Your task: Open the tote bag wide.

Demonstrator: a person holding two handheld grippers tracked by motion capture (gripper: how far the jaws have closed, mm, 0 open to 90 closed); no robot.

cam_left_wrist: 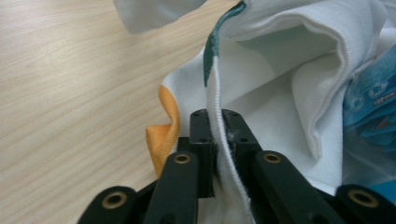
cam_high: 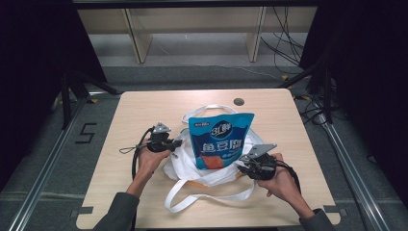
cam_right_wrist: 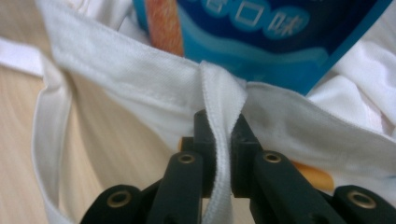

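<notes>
The right gripper (cam_right_wrist: 219, 126) pinches the white bag's hem (cam_right_wrist: 219, 93) between its jaws — just beyond it, a blue snack pouch (cam_right_wrist: 261, 42) stands inside.

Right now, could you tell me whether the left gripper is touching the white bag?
Touching. In the left gripper view, the left gripper has its fingers closed on a seamed edge of the white bag.

Pouch (cam_high: 220, 140) upright, prob. in bag (cam_high: 202, 174) mid-table (cam_high: 144, 103); tongs L (cam_high: 177, 143) & R (cam_high: 243, 165) of it.
</notes>
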